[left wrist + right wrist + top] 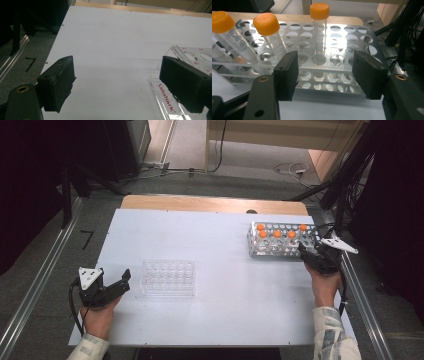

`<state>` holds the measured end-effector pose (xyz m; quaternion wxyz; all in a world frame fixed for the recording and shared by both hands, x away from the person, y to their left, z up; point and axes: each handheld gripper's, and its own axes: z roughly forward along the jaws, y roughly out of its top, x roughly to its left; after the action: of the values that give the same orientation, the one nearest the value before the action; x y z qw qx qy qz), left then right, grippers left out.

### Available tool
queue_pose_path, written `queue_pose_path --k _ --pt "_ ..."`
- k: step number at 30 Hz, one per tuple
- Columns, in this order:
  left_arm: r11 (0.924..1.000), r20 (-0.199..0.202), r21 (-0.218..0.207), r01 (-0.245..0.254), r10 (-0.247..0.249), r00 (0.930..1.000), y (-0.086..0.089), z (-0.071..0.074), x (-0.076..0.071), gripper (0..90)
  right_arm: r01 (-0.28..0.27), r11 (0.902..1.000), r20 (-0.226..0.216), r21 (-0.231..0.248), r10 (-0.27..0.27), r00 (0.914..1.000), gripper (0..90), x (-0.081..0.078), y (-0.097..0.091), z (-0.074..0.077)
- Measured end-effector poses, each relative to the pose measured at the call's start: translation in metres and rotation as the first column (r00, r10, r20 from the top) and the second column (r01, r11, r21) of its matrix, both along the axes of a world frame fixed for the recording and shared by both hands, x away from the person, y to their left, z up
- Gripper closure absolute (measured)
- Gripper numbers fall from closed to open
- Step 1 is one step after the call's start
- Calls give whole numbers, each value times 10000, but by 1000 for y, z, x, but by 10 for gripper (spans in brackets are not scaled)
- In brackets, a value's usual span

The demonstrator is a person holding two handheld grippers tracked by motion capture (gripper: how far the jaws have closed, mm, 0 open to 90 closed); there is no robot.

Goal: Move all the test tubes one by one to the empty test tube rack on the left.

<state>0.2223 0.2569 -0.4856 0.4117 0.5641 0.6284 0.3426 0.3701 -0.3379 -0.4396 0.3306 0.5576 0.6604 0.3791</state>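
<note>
Left tongs (122, 279) sat spread and empty at the near left of the bench (220, 245), pointing right toward one clear empty rack (168, 277) just beside them. Over at the far right, the right tongs (325, 75) stood partly spread, nothing between them, aimed at the near side of one metal rack (282, 240). Straight ahead of those tongs one orange-capped tube (319, 30) stood upright, its long axis vertical; the right hand was much the nearer. I counted six orange-capped tubes, two racks.
</note>
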Motion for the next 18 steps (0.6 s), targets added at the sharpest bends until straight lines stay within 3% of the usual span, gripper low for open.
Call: queue_pose_path --k 9,18 --pt "10000 -5 33 15 -15 10000 -1 0 0 127 -155 9997 34 -176 156 9999 486 22 3 -4" --pt "10000 -22 15 -8 8 10000 0 0 0 127 29 10000 14 59 -29 10000 555 37 6 -5"
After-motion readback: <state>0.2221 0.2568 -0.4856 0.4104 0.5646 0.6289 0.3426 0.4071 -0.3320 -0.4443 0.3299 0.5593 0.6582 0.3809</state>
